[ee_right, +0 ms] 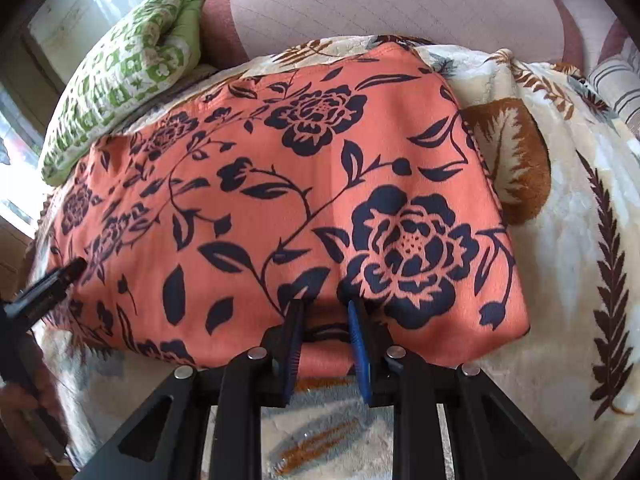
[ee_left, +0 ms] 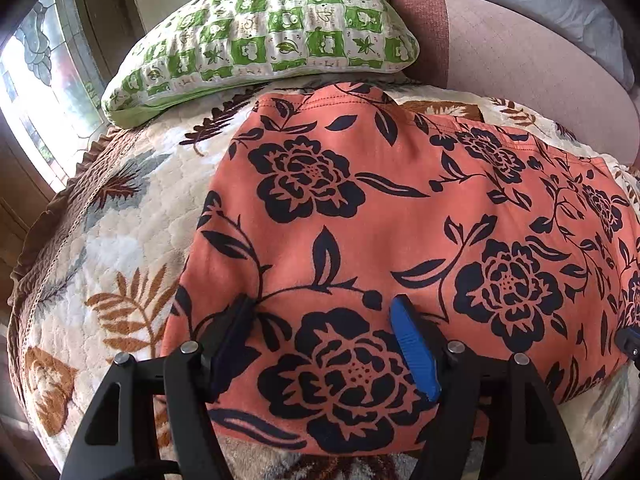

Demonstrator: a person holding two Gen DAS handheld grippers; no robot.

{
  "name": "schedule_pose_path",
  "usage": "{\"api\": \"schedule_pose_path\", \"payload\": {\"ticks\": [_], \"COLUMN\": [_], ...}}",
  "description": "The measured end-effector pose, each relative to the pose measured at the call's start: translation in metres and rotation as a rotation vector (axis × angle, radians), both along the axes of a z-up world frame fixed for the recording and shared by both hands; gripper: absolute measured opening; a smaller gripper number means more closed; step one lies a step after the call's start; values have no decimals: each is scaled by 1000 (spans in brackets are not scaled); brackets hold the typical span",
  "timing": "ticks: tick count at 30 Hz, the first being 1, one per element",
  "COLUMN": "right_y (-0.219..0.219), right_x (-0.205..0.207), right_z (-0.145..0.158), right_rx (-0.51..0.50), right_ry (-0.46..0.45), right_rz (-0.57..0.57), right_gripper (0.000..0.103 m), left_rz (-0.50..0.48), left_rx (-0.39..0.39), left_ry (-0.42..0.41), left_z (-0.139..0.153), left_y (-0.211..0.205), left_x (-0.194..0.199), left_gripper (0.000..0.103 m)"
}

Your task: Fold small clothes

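An orange cloth (ee_left: 360,208) with big dark flowers lies spread flat on a blanket (ee_left: 120,248). The blanket is cream with brown and grey leaves. The cloth looks folded, with a thick edge along the near side.

The left claw (ee_left: 320,320) sits over the near left part of the cloth. Its two fingers are spread wide apart, one black and one with a blue pad. A big dark flower shows between them. They hold nothing. I cannot tell if the tips touch the cloth.

The right claw (ee_right: 326,312) is at the near edge of the cloth, toward the right corner. Its fingers are closer together, and a small hump of orange cloth is bunched up between them. It is pinching the cloth there.

In the right view, the left claw (ee_right: 60,280) shows at the far left edge of the cloth.

A green and white pillow (ee_left: 264,36) rests at the back left, just past the cloth. A pink headboard (ee_right: 392,12) stands behind the blanket. A bright window (ee_left: 36,92) is on the left.
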State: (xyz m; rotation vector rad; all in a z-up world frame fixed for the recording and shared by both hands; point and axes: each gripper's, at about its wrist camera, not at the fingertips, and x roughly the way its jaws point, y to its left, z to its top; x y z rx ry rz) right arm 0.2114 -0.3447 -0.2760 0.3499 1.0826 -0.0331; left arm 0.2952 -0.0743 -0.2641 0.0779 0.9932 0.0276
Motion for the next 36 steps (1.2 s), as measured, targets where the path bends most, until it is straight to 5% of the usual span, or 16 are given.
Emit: {"api": "schedule_pose_path", "payload": {"ticks": [4,8,9,12,14,18,32,36], "right_y": [-14,-33,-35,-40,-37,-40,-74,-77], "right_x": [-9,-23,-27,-41,-45,-51,-39,-29], "right_z": [1,4,2,-7,-13,-25,-48,-49], "right_rx": [110,367,445,617,684,734,827,838], "right_ry": [-13,-65,-73,-94,-83,-86,-139,-194], "right_rz": [-37,-58,-65,-127,-140,-199,-401,-411], "right_gripper": [27,29,34,78,78,78,75,72], "left_rz": [39,71,78,96,97,103,242,246], "left_rx": [-75,-160,-195,-348,-437,-544,-718,-721], "left_ry": [15,3,5,47,95,146,60,19], "left_z": [10,18,19,16,9,-3,-13,-7], "left_y": [12,30,35,46,49,49,73,78], "left_x": [-17,-38,-44,-58,-61,-59,-22,-20], "left_gripper": [72,72,72,73,73,73,72,54]}}
